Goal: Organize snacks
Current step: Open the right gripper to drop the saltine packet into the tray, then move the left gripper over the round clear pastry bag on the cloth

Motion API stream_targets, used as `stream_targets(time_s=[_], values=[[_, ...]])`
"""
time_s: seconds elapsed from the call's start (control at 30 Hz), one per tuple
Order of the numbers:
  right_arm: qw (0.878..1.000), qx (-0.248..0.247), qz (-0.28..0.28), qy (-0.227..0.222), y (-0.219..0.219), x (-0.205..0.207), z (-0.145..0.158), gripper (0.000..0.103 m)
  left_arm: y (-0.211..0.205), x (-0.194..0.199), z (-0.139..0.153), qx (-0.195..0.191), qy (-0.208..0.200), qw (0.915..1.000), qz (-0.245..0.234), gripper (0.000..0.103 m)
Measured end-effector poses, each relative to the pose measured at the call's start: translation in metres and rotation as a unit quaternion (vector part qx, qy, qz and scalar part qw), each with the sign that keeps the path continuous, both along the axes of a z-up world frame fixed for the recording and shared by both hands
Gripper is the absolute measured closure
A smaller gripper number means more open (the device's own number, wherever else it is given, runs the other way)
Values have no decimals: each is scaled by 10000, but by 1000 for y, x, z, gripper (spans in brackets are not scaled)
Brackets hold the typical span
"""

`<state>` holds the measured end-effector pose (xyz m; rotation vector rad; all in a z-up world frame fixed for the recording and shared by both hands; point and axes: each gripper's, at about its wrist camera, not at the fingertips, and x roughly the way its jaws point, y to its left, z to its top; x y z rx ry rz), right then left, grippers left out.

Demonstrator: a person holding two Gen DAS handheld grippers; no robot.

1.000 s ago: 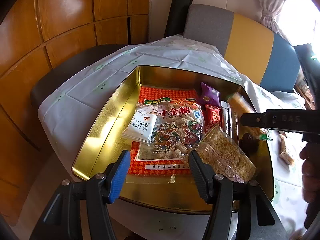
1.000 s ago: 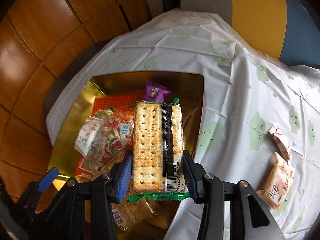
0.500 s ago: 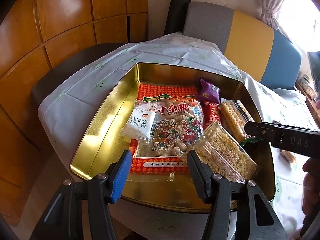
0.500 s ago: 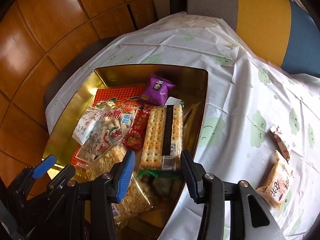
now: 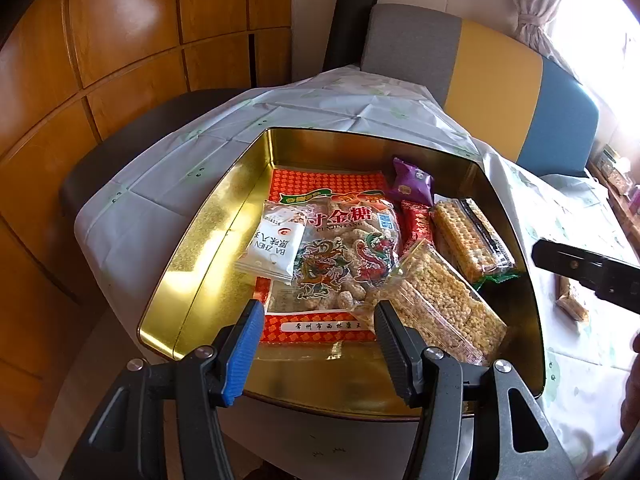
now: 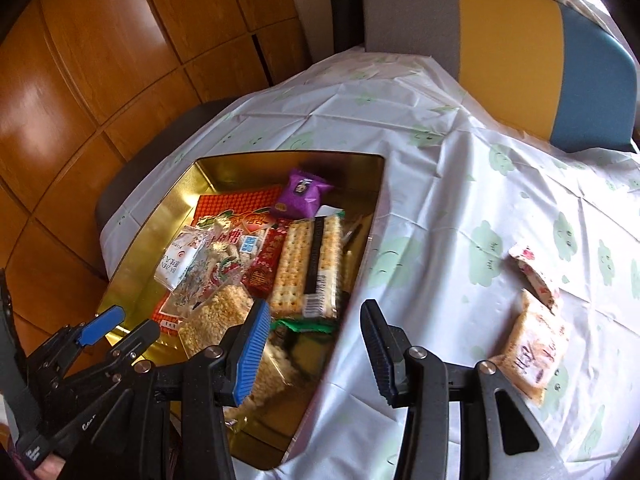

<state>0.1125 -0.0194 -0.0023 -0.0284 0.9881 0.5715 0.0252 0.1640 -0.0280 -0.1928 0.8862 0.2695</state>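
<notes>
Left wrist view first: the left gripper (image 5: 318, 334) hangs over the near rim of the gold tin (image 5: 200, 248) with its jaws fairly wide and nothing between them. Just ahead of it sit the big dragon-print bag (image 5: 344, 252) and the white sachet (image 5: 272, 248), with the puffed-rice bar (image 5: 444, 304) ahead and to its right. Further right lies the cracker pack (image 5: 468, 236), plus a red packet (image 5: 416, 220) and a purple one (image 5: 412, 182) at the far end. All of that is inside the tin.

Right wrist view: the right gripper (image 6: 314, 350) is empty too, jaws moderately apart — the cracker pack (image 6: 308, 264) lies in the tin just ahead of it, clear of the pads. So I'd say that drop is done. Two snacks are left out on the table (image 6: 440, 184), off to this gripper's right: a pale rice-cake pack (image 6: 532, 352) and a small wrapped one (image 6: 536, 272) touching it. Next move, I reckon, is swinging right, over the nearer pack, and closing on it — it's flat, so a low approach is probably needed.
</notes>
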Motion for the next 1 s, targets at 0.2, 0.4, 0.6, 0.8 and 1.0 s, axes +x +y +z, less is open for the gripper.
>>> stream_targets(time_s=[0.2,0.4,0.6,0.8,1.0], values=[[9999,-8,-108,-121,-23,-4,6,55,-2,-1,3,37,-25,10000,-39,46],[9989,-265,-350,-180,-62,0,7,55,-6,1,3,56,7,10000,-71,46],[9941,-842,-634,-272,-111,9,4,55,-13,2,3,69,0,9998,-191,47],[9865,-1234,-1039,-287,-164,20,3,55,-23,5,3,77,24,9993,-373,48],[9746,-1362,-1773,-111,-225,36,-15,55,-39,6,11,158,3,9979,-623,48]])
